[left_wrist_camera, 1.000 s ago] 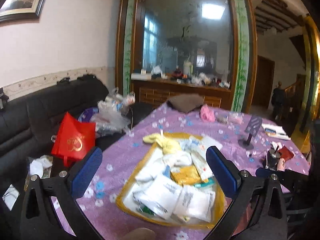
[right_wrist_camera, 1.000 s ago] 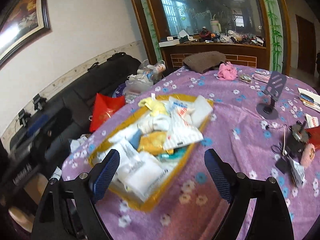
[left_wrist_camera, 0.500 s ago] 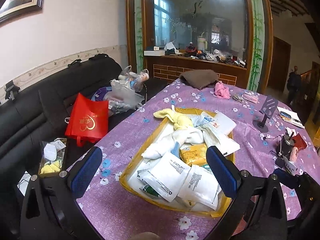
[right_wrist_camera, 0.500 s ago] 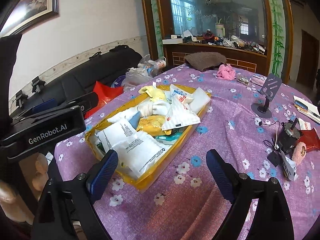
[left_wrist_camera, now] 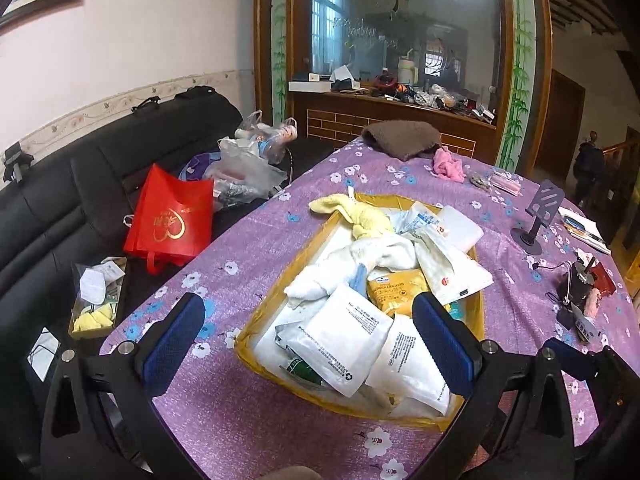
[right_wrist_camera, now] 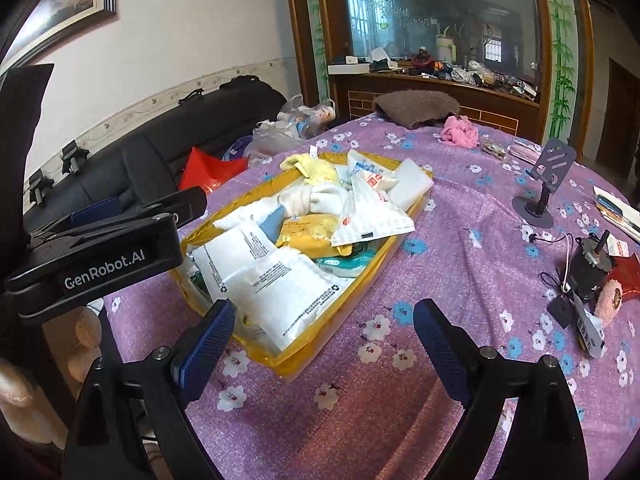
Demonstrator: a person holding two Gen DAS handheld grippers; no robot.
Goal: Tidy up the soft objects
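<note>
both hand-held grippers, left hand-held gripper and right hand-held gripper, gape empty; packets hide the yellow tray floor.

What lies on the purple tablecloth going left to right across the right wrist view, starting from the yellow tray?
yellow tray → pink cloth → grey phone stand → small motor with wires

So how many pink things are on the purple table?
2: a pink cloth at the far end beside the brown towel, and a pink roll on the right near the cables. Others may be hidden in the tray.
</note>
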